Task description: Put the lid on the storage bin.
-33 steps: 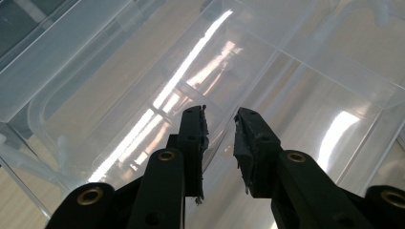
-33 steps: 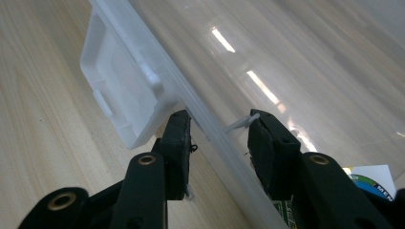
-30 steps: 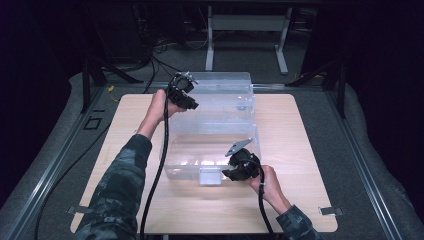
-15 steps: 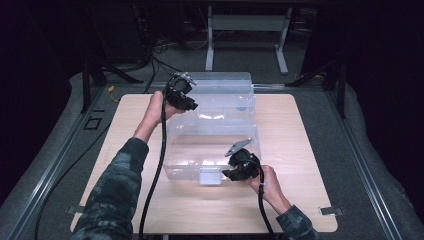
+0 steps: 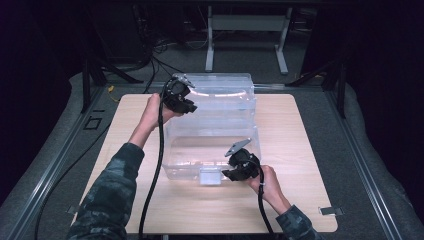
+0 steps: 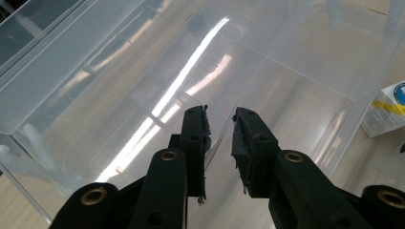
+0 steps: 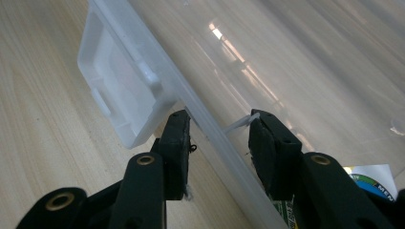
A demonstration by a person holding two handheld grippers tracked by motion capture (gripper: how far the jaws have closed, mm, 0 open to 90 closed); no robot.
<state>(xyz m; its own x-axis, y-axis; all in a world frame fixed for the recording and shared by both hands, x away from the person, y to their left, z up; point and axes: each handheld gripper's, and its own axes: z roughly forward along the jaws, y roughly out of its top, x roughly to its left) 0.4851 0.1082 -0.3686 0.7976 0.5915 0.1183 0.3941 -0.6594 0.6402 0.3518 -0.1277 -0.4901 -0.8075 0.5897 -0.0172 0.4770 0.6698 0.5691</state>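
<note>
On the wooden table lies a clear plastic storage bin with its lid. At ten o'clock, the left gripper pinches the raised lid's edge, jaws nearly together. At five o'clock, the right gripper straddles the bin's rim beside the latch, jaws partly apart; contact unclear.
</note>
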